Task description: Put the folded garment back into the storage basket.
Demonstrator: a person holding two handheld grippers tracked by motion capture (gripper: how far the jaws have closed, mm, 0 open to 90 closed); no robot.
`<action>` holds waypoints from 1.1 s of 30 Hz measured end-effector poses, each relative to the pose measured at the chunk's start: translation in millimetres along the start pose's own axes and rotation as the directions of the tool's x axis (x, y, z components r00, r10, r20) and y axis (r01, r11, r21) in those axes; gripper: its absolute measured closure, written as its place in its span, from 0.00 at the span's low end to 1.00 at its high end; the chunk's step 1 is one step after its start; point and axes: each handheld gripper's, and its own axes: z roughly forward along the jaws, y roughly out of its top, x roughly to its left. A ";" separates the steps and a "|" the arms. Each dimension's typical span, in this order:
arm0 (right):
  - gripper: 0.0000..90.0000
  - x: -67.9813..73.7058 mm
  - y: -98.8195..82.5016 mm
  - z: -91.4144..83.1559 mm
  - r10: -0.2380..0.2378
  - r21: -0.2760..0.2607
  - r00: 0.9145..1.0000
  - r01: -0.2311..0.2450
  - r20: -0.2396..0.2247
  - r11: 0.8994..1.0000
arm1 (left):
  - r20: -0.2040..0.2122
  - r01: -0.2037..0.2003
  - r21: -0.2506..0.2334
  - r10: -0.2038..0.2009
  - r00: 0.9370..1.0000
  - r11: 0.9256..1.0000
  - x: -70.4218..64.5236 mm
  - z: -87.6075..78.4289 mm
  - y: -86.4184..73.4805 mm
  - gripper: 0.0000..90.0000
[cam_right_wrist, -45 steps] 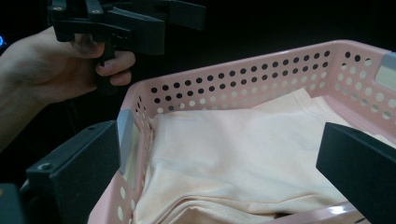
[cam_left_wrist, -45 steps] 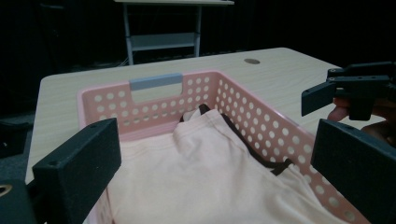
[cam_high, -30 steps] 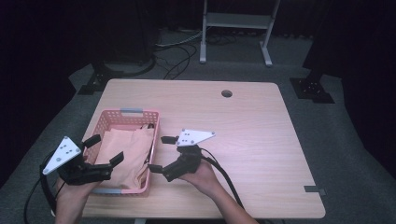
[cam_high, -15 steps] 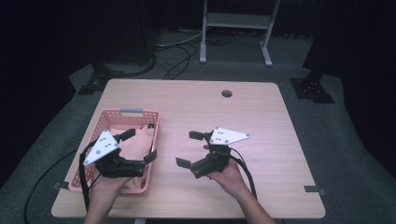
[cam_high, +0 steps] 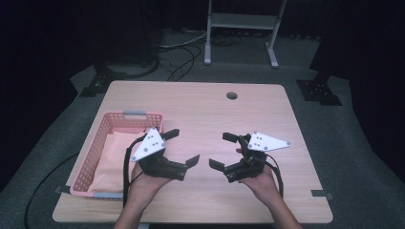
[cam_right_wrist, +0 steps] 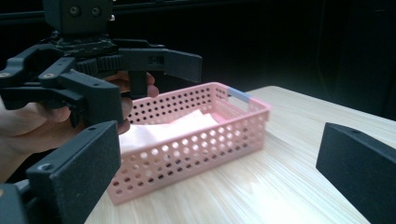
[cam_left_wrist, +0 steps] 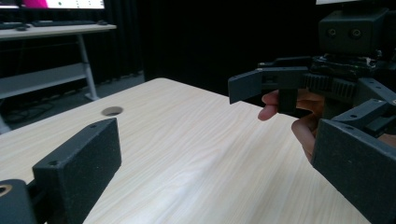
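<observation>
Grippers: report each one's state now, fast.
Left gripper: open, holding nothing, over the table beside the pink basket.
Right gripper: open, holding nothing, over the table.

Looking along two black fingers (cam_right_wrist: 74,172) of the right gripper (cam_right_wrist: 219,163), spread wide with nothing between — one low at the left edge, the other low at the right. Beyond, a pink basket (cam_right_wrist: 196,144) with perforated walls resting on the pale wooden counter (cam_right_wrist: 280,186), a blue-grey handle on its far rim. Inside, a folded pink cloth (cam_right_wrist: 173,126) lying flat. Upper left — the left gripper (cam_right_wrist: 140,74), held in a hand (cam_right_wrist: 28,126), fingers parted, in front of the basket's near end. Dark background behind.
</observation>
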 end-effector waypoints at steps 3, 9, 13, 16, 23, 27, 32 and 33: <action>0.00 -3.7 -3.2 -15.7 0.003 -0.006 1.000 -0.003 0.022 1.000 | 0.025 0.007 0.005 -0.007 1.000 1.000 -6.7 14.7 -2.1 0.02; 0.00 -11.0 -12.5 -47.5 0.016 -0.017 0.997 -0.014 0.077 1.000 | 0.073 0.000 0.039 -0.002 0.997 0.999 -18.0 38.2 -8.5 0.02; 0.00 -17.4 -20.5 -65.6 0.027 -0.023 0.993 -0.025 0.119 0.999 | 0.093 -0.008 0.072 0.002 0.996 0.997 -23.1 50.7 -12.4 0.02; 0.00 -19.4 -24.5 -72.0 0.034 -0.014 0.990 -0.032 0.134 0.999 | 0.099 -0.015 0.086 0.007 0.995 0.996 -25.2 54.9 -14.6 0.02; 0.00 -28.2 -45.9 -91.0 0.043 0.039 0.980 -0.051 0.196 0.998 | 0.113 -0.033 0.170 0.014 0.994 0.985 -31.0 69.5 -29.9 0.02; 0.00 -31.2 -58.5 -98.4 0.048 0.073 0.972 -0.066 0.229 0.995 | 0.111 -0.038 0.229 0.012 0.994 0.973 -31.3 76.4 -40.9 0.02; 0.00 -34.2 -73.5 -104.0 0.032 0.154 0.961 -0.077 0.273 0.985 | 0.109 -0.043 0.319 0.009 0.994 0.947 -32.7 85.6 -56.0 0.02; 0.00 -34.2 -73.5 -104.0 0.032 0.154 0.961 -0.077 0.273 0.985 | 0.109 -0.043 0.319 0.009 0.994 0.947 -32.7 85.6 -56.0 0.02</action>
